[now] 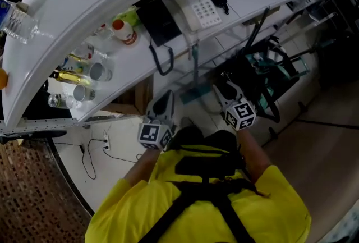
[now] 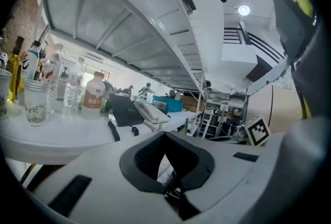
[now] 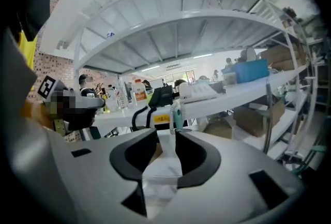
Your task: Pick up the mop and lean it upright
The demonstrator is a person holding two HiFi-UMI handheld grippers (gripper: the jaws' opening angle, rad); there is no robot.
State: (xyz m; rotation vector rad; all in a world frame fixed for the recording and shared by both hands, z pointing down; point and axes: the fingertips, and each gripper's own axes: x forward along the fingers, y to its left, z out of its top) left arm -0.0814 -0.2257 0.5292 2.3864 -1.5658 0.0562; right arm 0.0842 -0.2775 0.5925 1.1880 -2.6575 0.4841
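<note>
The mop's teal and white handle (image 1: 194, 59) stands upright against the front edge of the white table (image 1: 67, 6), its lower end blurred in the head view. In the right gripper view the handle (image 3: 174, 114) rises just beyond the jaw tips, leaning on the table edge. My right gripper (image 1: 220, 87) (image 3: 166, 140) points at it, open, with a clear gap between the pads and nothing in them. My left gripper (image 1: 166, 96) (image 2: 165, 158) hangs a little to the left of the mop, its jaws narrowly apart and empty.
On the table are a white desk phone (image 1: 199, 9), a black phone with a coiled cord (image 1: 160, 23), bottles (image 1: 123, 31) and cups (image 1: 98, 70). A black and teal cart frame (image 1: 263, 73) stands to the right of the mop. Cables trail on the floor at the left.
</note>
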